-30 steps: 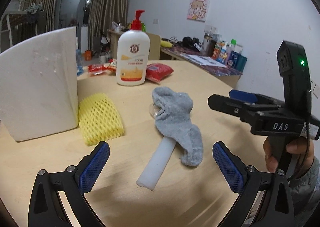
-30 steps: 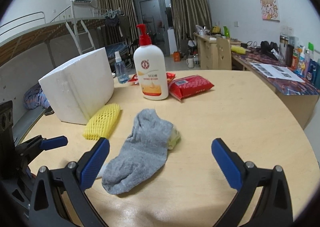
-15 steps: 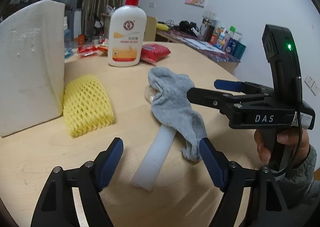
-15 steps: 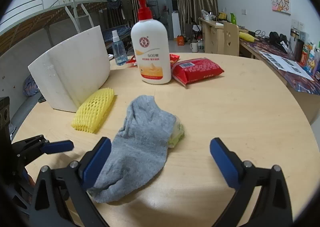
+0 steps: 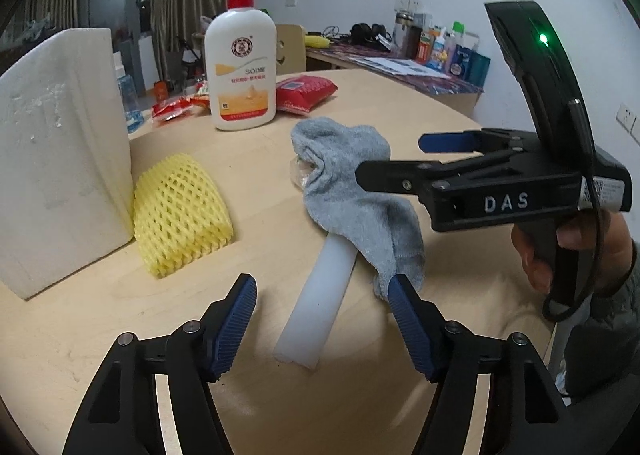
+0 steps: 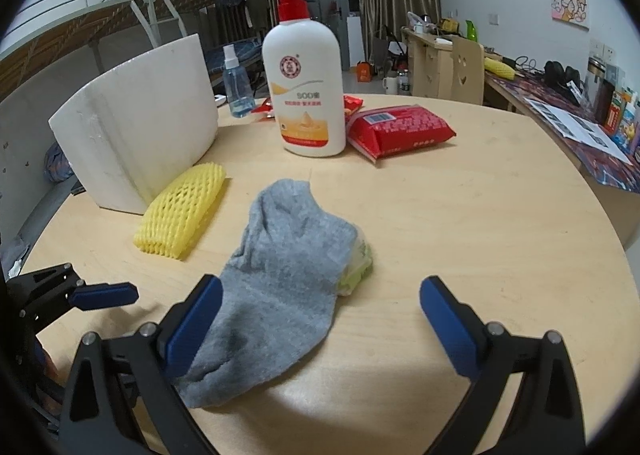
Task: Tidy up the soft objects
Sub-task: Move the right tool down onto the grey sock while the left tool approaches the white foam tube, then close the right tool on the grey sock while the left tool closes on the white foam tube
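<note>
The left hand-held gripper [image 5: 322, 297] stands moderately open with nothing between its blue pads; its jaws frame the near end of a white foam tube [image 5: 320, 305] at lower centre of its frame, and its right pad overlaps the toe of the grey sock [image 5: 352, 195], though contact cannot be told. The right hand-held gripper [image 6: 320, 297] is spread wide and holds nothing; its left pad overlaps the sock [image 6: 288, 279] at lower centre of that frame.

Part of the tube runs under the sock and is hidden; from the right wrist view it does not show at all. Something pale, greenish and plastic-like [image 6: 356, 265] peeks from under the sock's right edge and is hard to make out.

The sock lies limp and creased in the middle of the table [image 6: 460, 215]. A yellow foam net sleeve [image 6: 182, 215] sits to its left, against a white foam block [image 6: 140, 127]. Behind stand a lotion pump bottle [image 6: 306, 95] and a red packet [image 6: 400, 127].
</note>
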Demonstrator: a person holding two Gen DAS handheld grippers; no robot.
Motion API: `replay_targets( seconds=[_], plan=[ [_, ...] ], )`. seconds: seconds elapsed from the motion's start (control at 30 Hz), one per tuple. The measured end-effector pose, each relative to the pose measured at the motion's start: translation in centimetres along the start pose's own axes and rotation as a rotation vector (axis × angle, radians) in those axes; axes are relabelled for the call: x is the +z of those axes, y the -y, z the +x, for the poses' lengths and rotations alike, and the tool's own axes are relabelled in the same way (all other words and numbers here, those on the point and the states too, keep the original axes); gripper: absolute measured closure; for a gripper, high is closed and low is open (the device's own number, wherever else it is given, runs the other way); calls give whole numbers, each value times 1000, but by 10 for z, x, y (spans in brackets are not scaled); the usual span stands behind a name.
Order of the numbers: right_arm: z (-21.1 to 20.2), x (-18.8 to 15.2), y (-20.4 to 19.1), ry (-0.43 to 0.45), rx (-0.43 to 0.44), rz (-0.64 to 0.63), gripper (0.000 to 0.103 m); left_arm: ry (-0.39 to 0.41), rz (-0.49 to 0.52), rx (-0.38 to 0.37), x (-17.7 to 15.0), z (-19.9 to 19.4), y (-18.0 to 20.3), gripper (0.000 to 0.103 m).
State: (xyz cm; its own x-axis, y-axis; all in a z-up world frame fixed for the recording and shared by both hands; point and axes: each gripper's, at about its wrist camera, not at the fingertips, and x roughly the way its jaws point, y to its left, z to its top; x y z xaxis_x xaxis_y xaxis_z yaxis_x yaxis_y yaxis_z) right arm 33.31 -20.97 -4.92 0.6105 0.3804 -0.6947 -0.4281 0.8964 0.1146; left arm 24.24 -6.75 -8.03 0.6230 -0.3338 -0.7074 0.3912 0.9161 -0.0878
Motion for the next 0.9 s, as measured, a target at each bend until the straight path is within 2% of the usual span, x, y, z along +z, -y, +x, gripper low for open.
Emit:
replay_targets(
  seconds=[0.27, 0.33, 0.47, 0.63, 0.8, 0.9],
  plan=[
    [7, 2, -5, -19, 3, -19, 2, -21, 36, -23, -3, -3, -3, 34],
    [9, 2, -8, -24, 6, -32, 3, -25, 44, -20, -4, -3, -2, 39],
    [14, 2, -13, -38, -3, -49, 3, -41, 51, -30, -4, 0, 0, 40],
    [20, 1, -16, -64, -3, -64, 15, -68, 51, -27, -4, 5, 0, 48],
    [27, 0, -18, -88, 10, -69, 18, -91, 33, -30, -4, 8, -3, 51],
    [29, -1, -18, -98, 7, -72, 19, -93, 42, -25, -4, 8, 0, 58]
  ],
)
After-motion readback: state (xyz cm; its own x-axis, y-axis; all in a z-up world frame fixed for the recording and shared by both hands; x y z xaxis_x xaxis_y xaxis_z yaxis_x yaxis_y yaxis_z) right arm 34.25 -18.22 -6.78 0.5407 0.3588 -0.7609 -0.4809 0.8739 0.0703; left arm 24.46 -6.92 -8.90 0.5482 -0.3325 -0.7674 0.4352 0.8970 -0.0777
